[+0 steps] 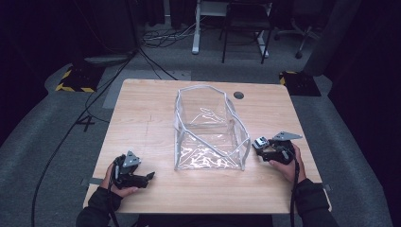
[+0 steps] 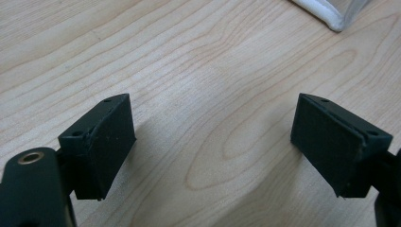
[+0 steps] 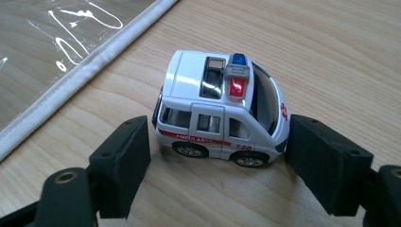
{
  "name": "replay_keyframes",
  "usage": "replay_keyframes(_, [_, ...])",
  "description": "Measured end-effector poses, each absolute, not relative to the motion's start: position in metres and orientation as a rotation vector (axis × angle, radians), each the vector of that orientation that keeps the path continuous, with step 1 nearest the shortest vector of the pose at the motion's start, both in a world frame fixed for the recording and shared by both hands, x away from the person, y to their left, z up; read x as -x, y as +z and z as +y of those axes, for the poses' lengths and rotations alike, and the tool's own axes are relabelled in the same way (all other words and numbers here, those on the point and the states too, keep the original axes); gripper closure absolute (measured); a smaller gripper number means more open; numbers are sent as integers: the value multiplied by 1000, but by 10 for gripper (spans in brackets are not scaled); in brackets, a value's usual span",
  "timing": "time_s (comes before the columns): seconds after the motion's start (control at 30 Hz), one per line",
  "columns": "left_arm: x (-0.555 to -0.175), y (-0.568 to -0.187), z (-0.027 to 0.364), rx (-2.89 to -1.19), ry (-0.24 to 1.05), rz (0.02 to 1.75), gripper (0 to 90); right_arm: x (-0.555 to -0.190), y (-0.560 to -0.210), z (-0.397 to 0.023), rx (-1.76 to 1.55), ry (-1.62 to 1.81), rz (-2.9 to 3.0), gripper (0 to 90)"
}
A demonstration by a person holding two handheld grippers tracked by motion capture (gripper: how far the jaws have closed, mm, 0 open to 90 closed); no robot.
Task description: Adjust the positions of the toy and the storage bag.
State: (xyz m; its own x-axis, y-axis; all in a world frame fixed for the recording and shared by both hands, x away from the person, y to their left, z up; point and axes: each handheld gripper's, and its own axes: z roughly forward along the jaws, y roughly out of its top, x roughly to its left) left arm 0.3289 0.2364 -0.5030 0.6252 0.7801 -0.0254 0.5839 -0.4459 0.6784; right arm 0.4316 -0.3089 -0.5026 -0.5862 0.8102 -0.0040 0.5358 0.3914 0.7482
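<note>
- Right gripper view has the toy ambulance standing on its wheels on the wooden table, between the two black jaws of the right gripper.
- Seen from the high view, the toy sits at about 4 o'clock from the table's middle, just beside the right wall of the clear plastic bag, which stands open at the centre.
- Handling, as a judgement: small, light and rigid, probably die-cast or hard plastic. Its glossy paint looks slippery and its wheels may roll, so a hold on nose and tail is the sensible one.
- The right gripper's jaws stand open to about the car's length. The jaw at 3 o'clock appears to touch the nose; the one at 9 o'clock is just beside the tail with a sliver of gap. I judge it not yet clamped.
- The left gripper is spread wide over bare wood, with nothing between its jaws. A corner of the bag's white edge shows at 1 o'clock.
- In the high view the left gripper rests at about 7 o'clock, well apart from the bag.
</note>
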Motion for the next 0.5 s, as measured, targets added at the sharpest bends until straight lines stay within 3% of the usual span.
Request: replay_keyframes(0.5, [-329,-503,237,-2186,395,1061,145,-421,-501,-306,-1115,1037,2324,285])
